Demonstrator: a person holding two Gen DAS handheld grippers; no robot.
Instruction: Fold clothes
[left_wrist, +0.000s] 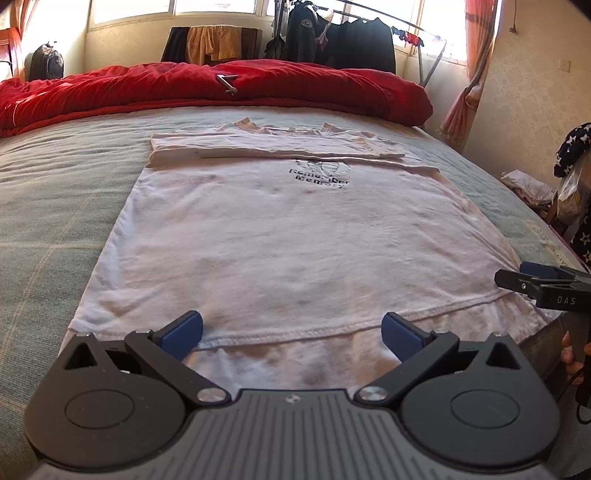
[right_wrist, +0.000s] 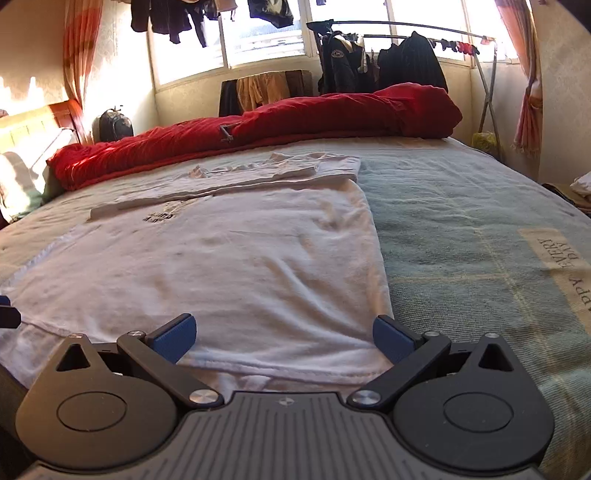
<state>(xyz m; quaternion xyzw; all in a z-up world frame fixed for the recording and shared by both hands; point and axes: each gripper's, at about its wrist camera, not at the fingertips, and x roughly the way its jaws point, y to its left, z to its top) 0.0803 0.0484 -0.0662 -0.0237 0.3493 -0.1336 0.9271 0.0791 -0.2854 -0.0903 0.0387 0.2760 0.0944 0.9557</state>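
The left hand-held gripper (left_wrist: 291, 332) and the right hand-held gripper (right_wrist: 284, 334) are both released, empty, over the near hem of the white T-shirt (left_wrist: 295, 236); it lies flat on the bed (right_wrist: 461, 221), sleeves folded in; behind lies a red quilt (left_wrist: 184, 85).

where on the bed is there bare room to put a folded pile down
Bare bedsheet right of the white t-shirt, up to the red quilt; a strip on its left too. Crowded: the middle, and the far edge under the quilt.

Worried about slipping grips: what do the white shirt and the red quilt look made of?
White shirt: looks like thin matte cotton jersey, given its soft creases and stitched hem. Red quilt: seems a padded woven cover with slight sheen, puffy folds; fibre unclear.
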